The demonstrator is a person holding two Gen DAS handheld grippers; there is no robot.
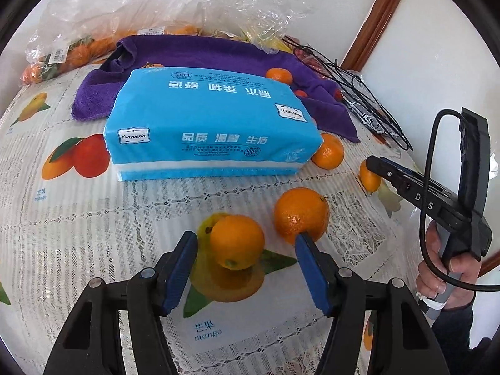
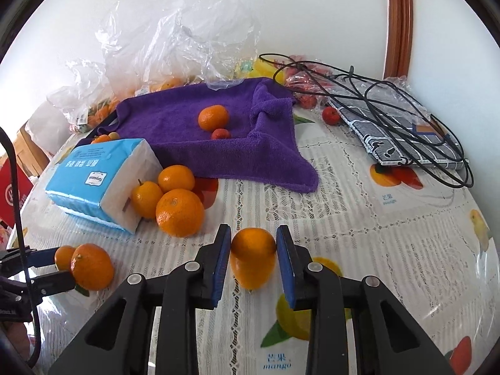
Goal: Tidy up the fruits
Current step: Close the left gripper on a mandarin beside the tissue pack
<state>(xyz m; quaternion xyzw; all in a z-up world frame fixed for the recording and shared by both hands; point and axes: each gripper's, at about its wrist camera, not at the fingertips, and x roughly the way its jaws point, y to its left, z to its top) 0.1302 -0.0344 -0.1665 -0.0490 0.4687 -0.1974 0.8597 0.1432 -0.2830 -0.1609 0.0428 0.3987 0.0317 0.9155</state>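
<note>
1. White walls and a strip of brown wood trim point(image 2: 398, 22) stand behind a table under a lace-patterned tablecloth point(image 2: 359, 206) printed with fruit pictures and the word "mango".
2. At the far side lie crumpled clear plastic bags point(image 2: 175, 37), some with small oranges inside, and a purple towel point(image 2: 175, 125) spread flat; one mandarin point(image 2: 213, 117) and a smaller red fruit point(image 2: 220, 133) sit on it.
3. To the right of the towel, a black cable point(image 2: 415, 115) loops over a patterned packet in plastic point(image 2: 403, 137).
4. A blue tissue pack point(image 1: 206, 125) lies in front of the towel, its far part resting on the towel's edge.
5. Three oranges point(image 2: 175, 203) cluster against the white end of the pack.
6. The left gripper point(image 1: 245, 250) is about half open, its blue pads point(image 1: 179, 273) either side of an orange point(image 1: 237, 241) on the cloth, with gaps showing on both sides.
7. A second orange point(image 1: 301, 214) sits just beyond that gripper's right pad; whether they touch I cannot tell.
8. The right gripper point(image 2: 253, 251) is clamped on a single orange point(image 2: 252, 257), both pads pressing its sides, low over the cloth in the table's near middle.
9. In the left wrist view, a hand point(image 1: 447, 265) grasps the right gripper's handle at the frame's right edge.
</note>
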